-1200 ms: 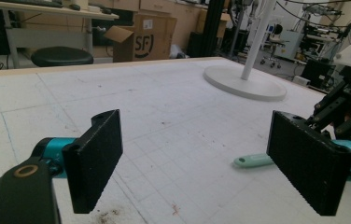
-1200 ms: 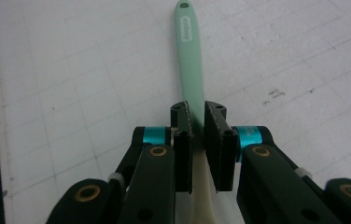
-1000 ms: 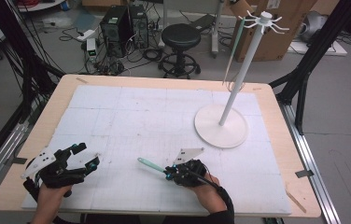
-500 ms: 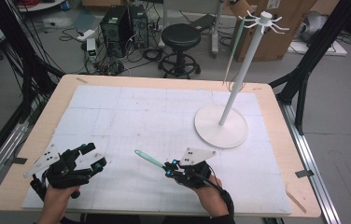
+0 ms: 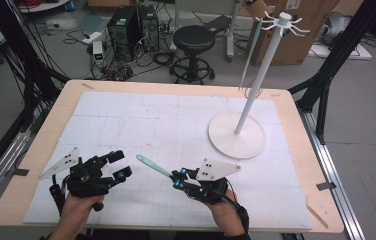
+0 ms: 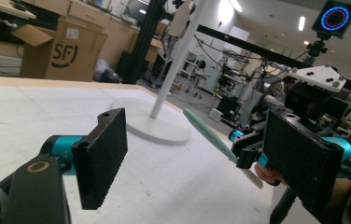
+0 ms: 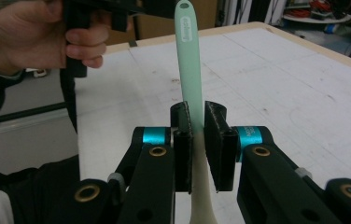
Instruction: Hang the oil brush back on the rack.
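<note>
Left side of the table [image 5: 46, 125]: the left gripper [image 5: 117, 165] sits in the person's left hand [image 5: 78, 212] above the white gridded mat [image 5: 166, 120], near the front edge. Its jaws stand wide apart with nothing between them, and they have just been closing a little; in the left gripper view the two black pads [image 6: 102, 154] frame bare mat and hold nothing. A grey three-cornered plate [image 5: 60, 163] rides on top of it. Moving right — a mint-green spatula [image 5: 154, 167] sticks out level above the mat, its tip pointing toward the left gripper, just short of it and not touching. The right gripper [image 5: 177, 180], held in the right hand [image 5: 226, 215], is clenched on the spatula; in the right gripper view the jaws press either side of the shaft where green handle meets the cream-coloured end [image 7: 200, 196], the green part [image 7: 188, 56] running up and away from the camera. Farther right and toward the back — a white stand [image 5: 263, 75] on a round base [image 5: 237, 136], with hooks at its top [image 5: 282, 22] and a second long green tool [image 5: 251, 55] hanging from one of them. Stand and base are well apart from both grippers. Behind the table, on the floor, a black stool [image 5: 194, 42].
</note>
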`<act>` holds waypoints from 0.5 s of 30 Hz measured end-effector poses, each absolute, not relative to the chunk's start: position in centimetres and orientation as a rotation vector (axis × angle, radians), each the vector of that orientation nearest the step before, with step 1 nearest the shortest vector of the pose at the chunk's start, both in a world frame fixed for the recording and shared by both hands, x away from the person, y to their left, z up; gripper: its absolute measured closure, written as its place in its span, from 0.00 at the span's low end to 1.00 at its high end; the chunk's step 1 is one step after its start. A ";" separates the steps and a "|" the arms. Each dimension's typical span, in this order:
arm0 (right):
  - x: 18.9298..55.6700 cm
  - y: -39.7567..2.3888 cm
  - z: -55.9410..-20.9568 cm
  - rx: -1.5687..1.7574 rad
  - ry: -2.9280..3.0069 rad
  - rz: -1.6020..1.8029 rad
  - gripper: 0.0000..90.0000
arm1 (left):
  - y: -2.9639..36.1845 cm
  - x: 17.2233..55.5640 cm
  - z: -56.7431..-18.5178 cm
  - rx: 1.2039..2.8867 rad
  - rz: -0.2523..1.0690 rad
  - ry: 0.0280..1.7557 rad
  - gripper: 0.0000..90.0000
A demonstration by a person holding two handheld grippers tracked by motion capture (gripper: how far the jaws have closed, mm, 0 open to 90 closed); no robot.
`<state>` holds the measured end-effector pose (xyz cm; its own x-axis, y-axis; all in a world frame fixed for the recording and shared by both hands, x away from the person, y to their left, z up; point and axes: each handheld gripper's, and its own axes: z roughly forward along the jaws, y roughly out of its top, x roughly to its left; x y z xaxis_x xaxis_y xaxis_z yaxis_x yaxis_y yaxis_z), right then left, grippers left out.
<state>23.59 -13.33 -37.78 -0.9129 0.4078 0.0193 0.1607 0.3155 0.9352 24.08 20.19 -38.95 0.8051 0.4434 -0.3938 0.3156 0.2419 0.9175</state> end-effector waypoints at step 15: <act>22.5 -13.8 -36.8 0.473 2.230 1.764 0.91 | 15.9 25.0 -36.6 1.357 -0.044 0.656 0.49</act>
<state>22.50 -13.85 -36.84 -0.9137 0.4064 -0.0006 0.0931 0.2107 0.9731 25.05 15.87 -36.59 0.8217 0.3377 -0.4591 0.3962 0.2405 0.8861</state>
